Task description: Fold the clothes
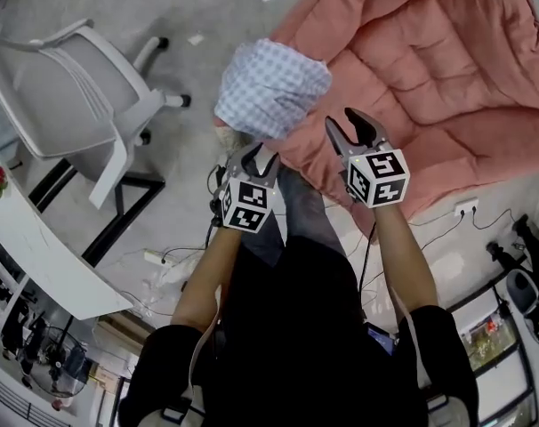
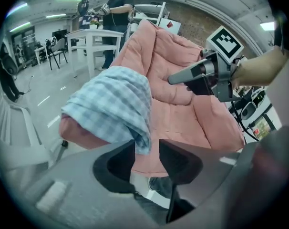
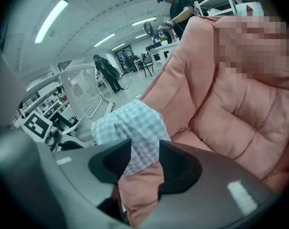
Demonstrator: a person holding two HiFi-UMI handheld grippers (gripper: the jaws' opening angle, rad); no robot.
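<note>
The fingers [image 2: 117, 168] of my left gripper [image 2: 146, 150] stand apart and hold nothing. The hanging corner of the checked cloth [image 2: 111, 109] shows in the gap, just ahead of the tips, and neither pad presses on it. My right gripper [image 3: 144, 149] is the same: its fingers [image 3: 180, 168] are parted and empty, with the cloth and a fold of pink padding lined up beyond the gap.

From the head view I see the blue-and-white checked cloth bunched in a heap on the near corner of a big pink quilted cushion [image 1: 447, 69], draping over its edge toward me. The left gripper sits just below that heap, pointing down at its lower edge. The right gripper is beside it on the right, over the cushion's edge and angled toward the cloth. Both marker cubes face up at me.

A white office chair [image 1: 65, 87] stands on the floor to the left, well apart from the cushion, and a white tabletop [image 1: 38, 256] runs along the lower left. In the left gripper view a person [image 2: 117, 13] stands at a table far behind.
</note>
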